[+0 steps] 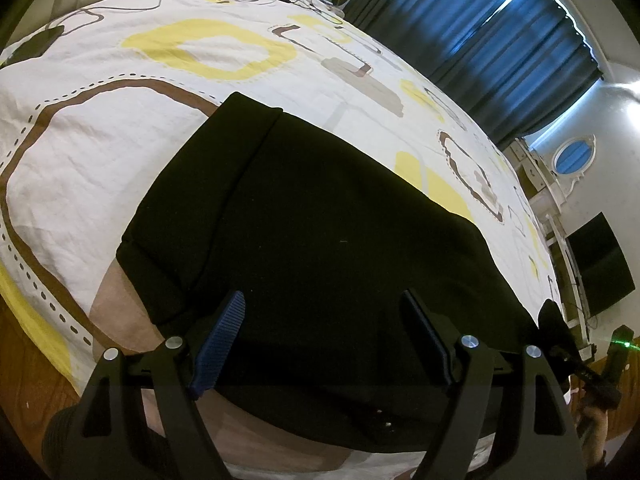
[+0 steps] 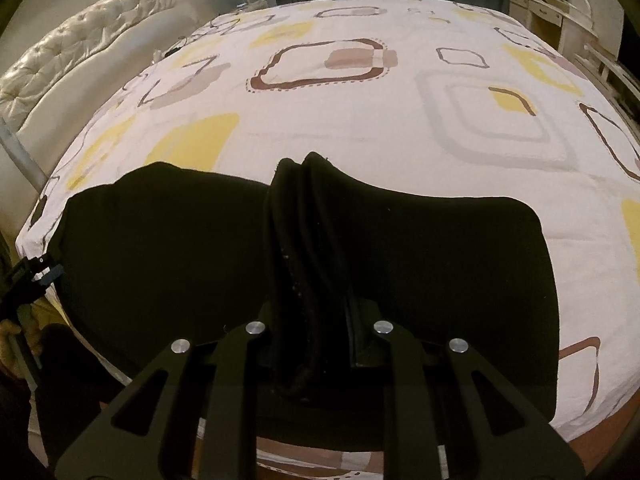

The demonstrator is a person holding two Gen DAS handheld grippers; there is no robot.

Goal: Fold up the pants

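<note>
The black pants (image 1: 320,232) lie folded on the bed near its front edge. My left gripper (image 1: 324,316) is open above the near part of the pants, its blue pads (image 1: 224,332) spread wide and empty. In the right wrist view the pants (image 2: 440,264) spread left and right, and my right gripper (image 2: 316,332) is shut on a bunched ridge of their fabric (image 2: 304,216) that rises between the fingers. The right gripper also shows at the far right of the left wrist view (image 1: 560,332), and the left one at the left edge of the right wrist view (image 2: 36,276).
The bed sheet (image 2: 360,120) is white with yellow, brown and grey shapes. A padded headboard (image 2: 80,48) stands at the left. Dark curtains (image 1: 480,48), a white dresser (image 1: 548,200) and a dark screen (image 1: 600,260) stand beyond the bed. Wooden floor (image 1: 32,360) lies below the front edge.
</note>
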